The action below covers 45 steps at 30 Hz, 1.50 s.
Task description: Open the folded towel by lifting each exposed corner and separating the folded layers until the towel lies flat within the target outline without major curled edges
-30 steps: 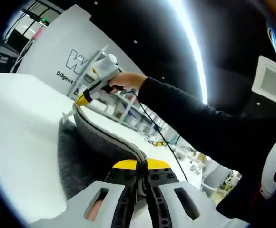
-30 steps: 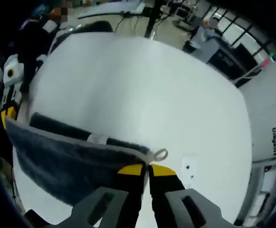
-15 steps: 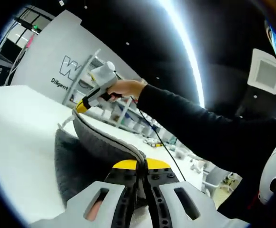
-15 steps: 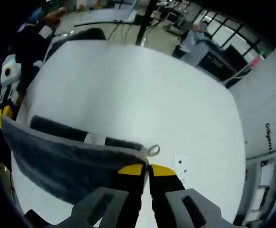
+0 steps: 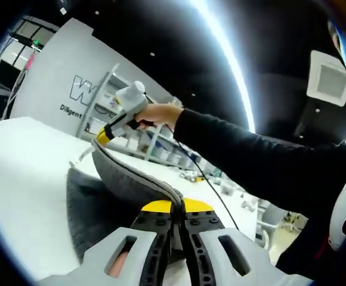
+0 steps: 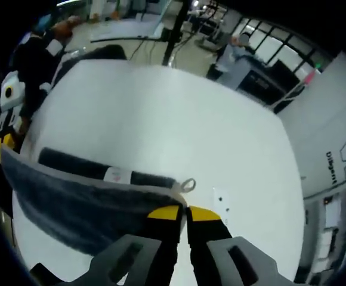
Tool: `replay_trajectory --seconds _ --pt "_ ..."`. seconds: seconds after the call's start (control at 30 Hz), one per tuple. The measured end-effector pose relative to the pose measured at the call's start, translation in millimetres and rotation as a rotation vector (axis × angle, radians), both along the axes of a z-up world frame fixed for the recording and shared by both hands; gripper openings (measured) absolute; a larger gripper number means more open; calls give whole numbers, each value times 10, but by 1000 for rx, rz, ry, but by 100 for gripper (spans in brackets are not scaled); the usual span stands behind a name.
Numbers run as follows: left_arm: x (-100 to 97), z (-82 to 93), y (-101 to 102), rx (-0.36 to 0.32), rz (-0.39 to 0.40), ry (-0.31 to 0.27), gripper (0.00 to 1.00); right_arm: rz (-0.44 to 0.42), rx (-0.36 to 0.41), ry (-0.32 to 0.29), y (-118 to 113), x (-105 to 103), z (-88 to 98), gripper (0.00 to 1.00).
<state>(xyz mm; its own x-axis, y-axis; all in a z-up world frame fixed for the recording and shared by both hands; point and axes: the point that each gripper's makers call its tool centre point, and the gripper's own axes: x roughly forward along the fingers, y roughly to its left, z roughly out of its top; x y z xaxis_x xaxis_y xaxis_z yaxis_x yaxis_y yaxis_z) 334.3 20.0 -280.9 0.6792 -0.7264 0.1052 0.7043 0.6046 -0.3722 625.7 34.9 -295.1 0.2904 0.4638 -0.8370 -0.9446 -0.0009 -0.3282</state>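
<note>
1. The left gripper view sits low, just above the white table (image 5: 24,173), tilted upward so the dark ceiling and a long light strip (image 5: 232,65) fill its upper half. It looks along the raised edge of the grey towel (image 5: 125,179), very close to it.
2. The right gripper view looks steeply down on the table (image 6: 179,125) from above, with the towel (image 6: 77,199) close under the lens.
3. Both views share the towel, the table and the grey wall with lettering (image 5: 71,89) (image 6: 340,158).
</note>
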Motion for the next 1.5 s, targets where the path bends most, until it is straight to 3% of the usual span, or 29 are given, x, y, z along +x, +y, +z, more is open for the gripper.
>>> replay_trajectory --seconds 0.5,0.73,0.97,1.5 --pt "-47 63 -170 49 -27 -44 3 -22 48 -34 -217 -66 139 0" --pt "-35 176 -256 55 -26 -70 3 -54 89 -87 -302 -22 242 0" --pt "-10 179 -346 72 -21 -85 3 -78 119 -124 -381 -12 232 0" --pt "-84 167 -777 104 -72 -116 3 -109 129 -177 -746 -58 298 0"
